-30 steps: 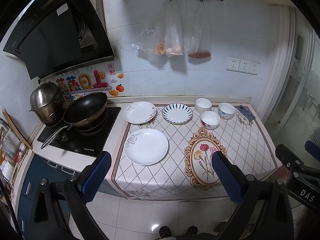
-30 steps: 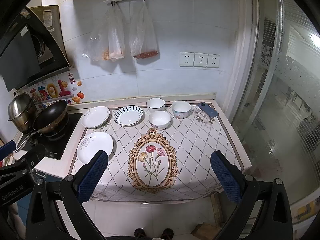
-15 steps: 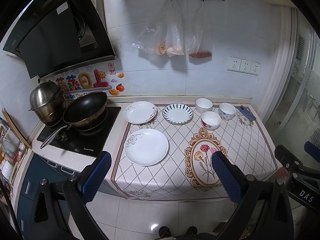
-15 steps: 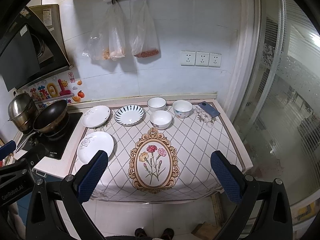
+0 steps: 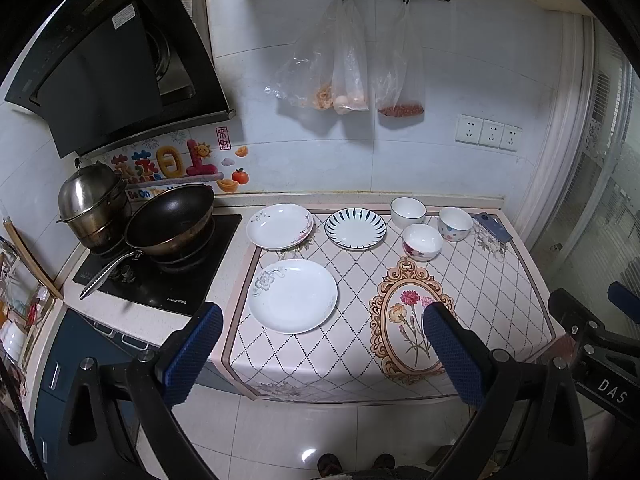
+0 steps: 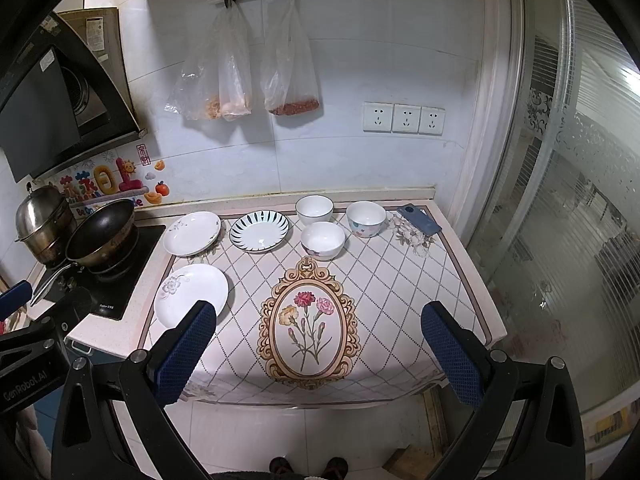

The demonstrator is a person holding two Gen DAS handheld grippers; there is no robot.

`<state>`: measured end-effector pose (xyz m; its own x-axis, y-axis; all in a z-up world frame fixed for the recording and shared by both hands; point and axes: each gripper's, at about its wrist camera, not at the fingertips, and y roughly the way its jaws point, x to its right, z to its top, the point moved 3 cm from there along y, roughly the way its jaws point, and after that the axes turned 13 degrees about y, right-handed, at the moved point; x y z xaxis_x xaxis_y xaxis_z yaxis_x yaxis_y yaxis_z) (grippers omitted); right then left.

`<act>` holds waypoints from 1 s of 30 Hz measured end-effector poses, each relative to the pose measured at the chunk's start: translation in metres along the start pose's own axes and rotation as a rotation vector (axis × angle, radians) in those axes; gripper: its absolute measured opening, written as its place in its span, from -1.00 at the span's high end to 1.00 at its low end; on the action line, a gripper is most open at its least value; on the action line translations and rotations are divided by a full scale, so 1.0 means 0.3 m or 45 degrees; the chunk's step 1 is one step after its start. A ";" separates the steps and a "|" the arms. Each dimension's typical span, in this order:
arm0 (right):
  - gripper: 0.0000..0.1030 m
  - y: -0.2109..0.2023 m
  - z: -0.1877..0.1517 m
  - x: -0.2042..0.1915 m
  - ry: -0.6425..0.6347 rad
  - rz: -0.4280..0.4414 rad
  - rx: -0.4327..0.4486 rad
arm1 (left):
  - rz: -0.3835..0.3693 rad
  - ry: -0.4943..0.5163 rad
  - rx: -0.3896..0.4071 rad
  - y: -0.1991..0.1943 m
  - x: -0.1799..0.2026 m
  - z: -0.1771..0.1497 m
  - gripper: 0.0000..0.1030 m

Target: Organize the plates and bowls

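Note:
Three plates lie on the tablecloth: a large white plate (image 5: 293, 295) (image 6: 191, 294) at the front left, a flowered white plate (image 5: 279, 225) (image 6: 192, 233) behind it, and a blue-striped plate (image 5: 355, 228) (image 6: 259, 231) beside that. Three bowls stand at the back: a white bowl (image 5: 408, 212) (image 6: 314, 209), a red-flowered bowl (image 5: 422, 241) (image 6: 322, 240) and a dotted bowl (image 5: 455, 223) (image 6: 365, 219). My left gripper (image 5: 320, 350) is open and empty, held before the counter's front edge. My right gripper (image 6: 318, 354) is open and empty, likewise back from the counter.
A black wok (image 5: 170, 220) and a steel pot (image 5: 93, 204) sit on the stove at the left. A blue phone (image 5: 493, 227) (image 6: 419, 219) lies at the back right corner. Plastic bags (image 6: 248, 80) hang on the wall. A glass door (image 6: 580, 200) stands at the right.
Both grippers have drifted slightly closer to the counter; nothing on the counter has moved.

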<state>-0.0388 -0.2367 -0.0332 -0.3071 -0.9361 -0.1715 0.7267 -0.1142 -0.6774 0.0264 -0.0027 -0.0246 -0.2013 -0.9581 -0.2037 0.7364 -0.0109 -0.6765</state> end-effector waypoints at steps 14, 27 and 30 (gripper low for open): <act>-1.00 0.009 0.001 -0.001 0.001 0.001 0.001 | 0.000 0.002 0.000 0.003 -0.001 0.004 -0.99; -1.00 0.014 0.003 -0.004 0.004 0.004 0.000 | 0.001 -0.004 0.004 0.011 -0.008 0.012 -0.99; -1.00 0.019 0.004 -0.007 0.004 0.006 -0.002 | 0.000 -0.010 0.004 0.019 -0.016 0.020 -0.99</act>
<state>-0.0335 -0.2358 -0.0358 -0.3053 -0.9356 -0.1771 0.7271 -0.1090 -0.6778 0.0354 0.0000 -0.0234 -0.1962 -0.9602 -0.1986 0.7387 -0.0115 -0.6740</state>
